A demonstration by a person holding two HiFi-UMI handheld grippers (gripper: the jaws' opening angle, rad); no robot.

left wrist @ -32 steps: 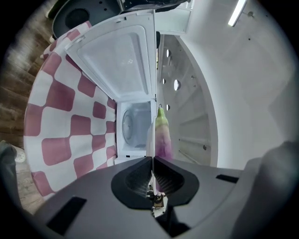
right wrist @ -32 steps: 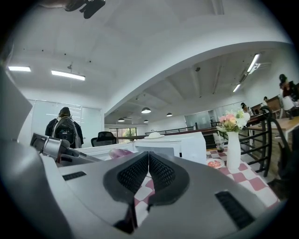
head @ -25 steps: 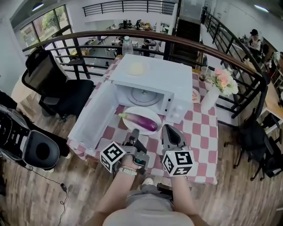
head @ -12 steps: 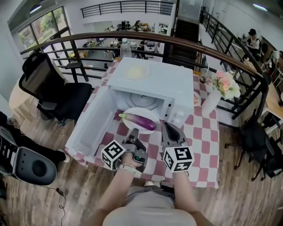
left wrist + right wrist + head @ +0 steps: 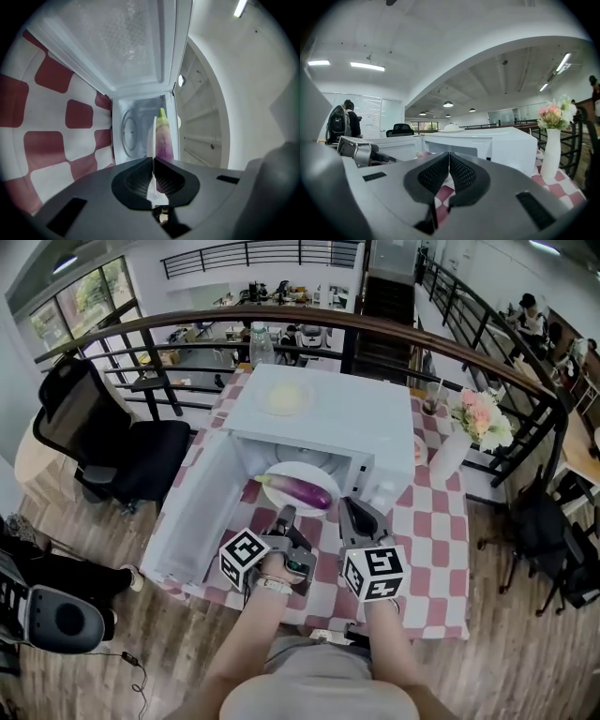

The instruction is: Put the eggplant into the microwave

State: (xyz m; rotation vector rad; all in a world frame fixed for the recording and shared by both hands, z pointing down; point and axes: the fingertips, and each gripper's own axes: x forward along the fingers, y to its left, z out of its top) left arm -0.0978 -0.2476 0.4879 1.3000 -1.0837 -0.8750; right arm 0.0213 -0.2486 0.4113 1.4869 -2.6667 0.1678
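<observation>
- Purple eggplant (image 5: 302, 491), green stem to the left, lies across a white plate (image 5: 281, 476).
- Seen from the left gripper view, the plate (image 5: 151, 140) shows edge-on, with the eggplant (image 5: 164, 138) against its right face.
- That plate sits at the mouth of the white microwave (image 5: 328, 413), its far part seemingly inside the opening and its near rim sticking out toward the person.
- Left gripper (image 5: 284, 515) has its jaws closed on the plate's near rim, which runs thin between the pads.
- Right gripper (image 5: 346, 506) hangs just beside it to the right, jaws pressed together with nothing between them, clear of the plate.
- Microwave door (image 5: 192, 507) stands swung wide toward the counter's left edge; the glass turntable (image 5: 127, 133) shows inside the cavity.
- A small dish (image 5: 282, 398) rests on the microwave's top.
- Red-and-white checked cloth (image 5: 436, 549) covers the counter.
- Near the counter's far right corner stands a white vase (image 5: 448, 454) of flowers.
</observation>
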